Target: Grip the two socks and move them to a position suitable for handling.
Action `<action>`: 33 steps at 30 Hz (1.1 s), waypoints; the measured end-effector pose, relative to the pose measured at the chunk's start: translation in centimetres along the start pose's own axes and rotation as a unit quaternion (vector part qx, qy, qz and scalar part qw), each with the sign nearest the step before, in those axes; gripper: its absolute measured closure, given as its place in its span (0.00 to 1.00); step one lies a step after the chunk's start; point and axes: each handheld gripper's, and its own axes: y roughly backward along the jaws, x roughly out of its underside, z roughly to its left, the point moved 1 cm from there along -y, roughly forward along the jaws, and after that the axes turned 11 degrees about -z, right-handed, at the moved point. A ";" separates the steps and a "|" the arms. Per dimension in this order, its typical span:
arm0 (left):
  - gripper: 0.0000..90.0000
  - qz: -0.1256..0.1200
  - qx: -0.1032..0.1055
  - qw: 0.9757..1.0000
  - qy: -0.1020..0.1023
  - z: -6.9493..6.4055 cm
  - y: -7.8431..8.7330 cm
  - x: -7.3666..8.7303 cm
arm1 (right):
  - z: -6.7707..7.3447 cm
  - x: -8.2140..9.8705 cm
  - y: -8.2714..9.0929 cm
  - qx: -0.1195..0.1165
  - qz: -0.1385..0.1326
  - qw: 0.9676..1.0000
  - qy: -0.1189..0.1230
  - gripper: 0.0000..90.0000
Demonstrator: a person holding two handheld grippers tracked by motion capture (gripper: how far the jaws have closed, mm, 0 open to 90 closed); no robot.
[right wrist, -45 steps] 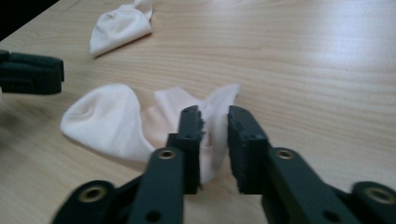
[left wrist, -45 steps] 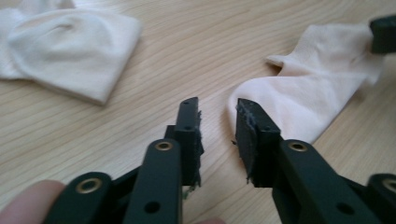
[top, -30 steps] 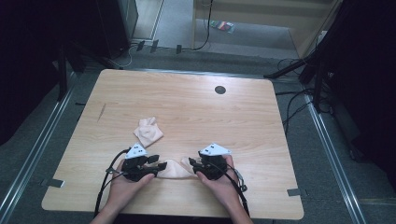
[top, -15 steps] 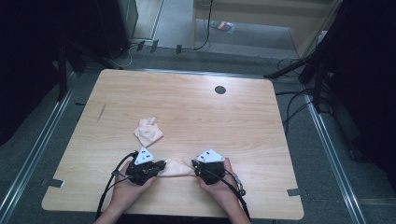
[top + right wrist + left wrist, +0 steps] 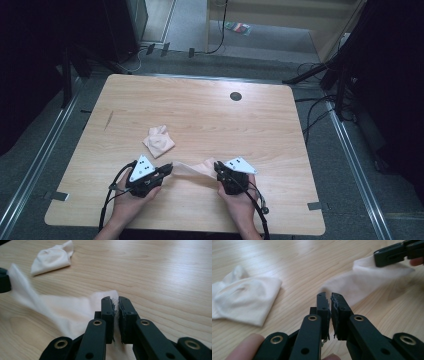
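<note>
A pale cloth (image 5: 192, 170) hangs stretched just above the near part of the wooden table (image 5: 210, 115), the left gripper (image 5: 166, 171) and right gripper (image 5: 218, 172) each clamped shut on an end — apparently to spread it flat. A bundled cloth (image 5: 159, 141) lies beyond, apart — seemingly set aside.

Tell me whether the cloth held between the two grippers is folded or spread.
Spread: the cloth stretches between the left gripper and the right gripper, each clamping one end.
</note>
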 end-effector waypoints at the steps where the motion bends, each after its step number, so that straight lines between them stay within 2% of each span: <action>1: 0.95 0.001 -0.001 1.000 0.005 0.2 0.2 0.2 | -0.2 0.1 0.1 0.004 0.004 1.000 -0.005 0.94; 4: 0.97 0.003 -0.003 1.000 0.011 0.9 0.9 0.4 | -1.0 0.4 0.1 0.012 0.012 1.000 -0.019 0.94; 5: 0.96 0.004 -0.003 1.000 0.021 1.2 1.0 0.5 | -1.3 0.4 0.2 0.011 0.015 0.999 -0.031 0.94; 6: 0.95 0.002 0.000 0.999 0.042 1.5 1.0 0.5 | -1.5 0.5 0.3 0.010 0.016 0.999 -0.039 0.94; 7: 0.86 0.002 0.004 0.998 0.064 1.7 0.9 0.4 | -1.6 0.5 0.5 0.005 0.014 0.999 -0.044 0.94; 9: 0.73 0.004 0.005 0.996 0.094 1.8 0.5 0.3 | -1.5 0.4 0.7 0.003 0.014 0.999 -0.042 0.94; 10: 0.68 0.007 0.003 0.994 0.113 1.7 0.2 0.2 | -1.4 0.4 0.8 0.003 0.012 0.999 -0.042 0.94; 12: 0.57 0.021 0.003 0.991 0.130 1.1 -0.3 0.2 | -1.3 0.3 1.0 0.003 0.009 0.999 -0.042 0.94; 14: 0.53 0.031 0.011 0.989 0.147 0.5 -0.8 0.2 | -1.2 0.2 1.2 0.007 0.008 0.999 -0.035 0.94; 15: 0.51 0.035 0.014 0.987 0.153 0.2 -1.0 0.2 | -1.2 0.2 1.3 0.007 0.007 0.999 -0.032 0.94; 18: 0.50 0.056 0.013 0.987 0.152 -0.8 -2.0 0.4 | -1.2 0.3 1.3 0.001 0.008 0.999 -0.041 0.94; 20: 0.54 0.064 0.009 0.986 0.151 -1.3 -2.5 0.5 | -1.2 0.4 1.2 -0.002 0.008 0.999 -0.039 0.94; 22: 0.64 0.081 0.001 0.987 0.139 -1.6 -2.9 0.6 | -1.0 0.4 1.3 -0.006 0.007 0.999 -0.040 0.93; 24: 0.81 0.093 0.011 0.986 0.138 -1.6 -3.0 0.8 | -0.8 0.3 1.5 -0.010 0.003 0.999 -0.042 0.93; 26: 0.95 0.096 0.006 0.987 0.126 -1.5 -2.7 0.8 | -0.7 0.2 1.6 -0.014 0.001 0.999 -0.044 0.93; 28: 0.98 0.093 0.006 0.988 0.124 -1.0 -2.1 0.6 | -0.6 0.2 1.9 -0.022 0.000 0.999 -0.047 0.93; 33: 0.99 0.091 0.007 0.988 0.124 0.2 -0.6 0.5 | -0.6 0.2 2.7 -0.039 0.003 0.998 -0.055 0.89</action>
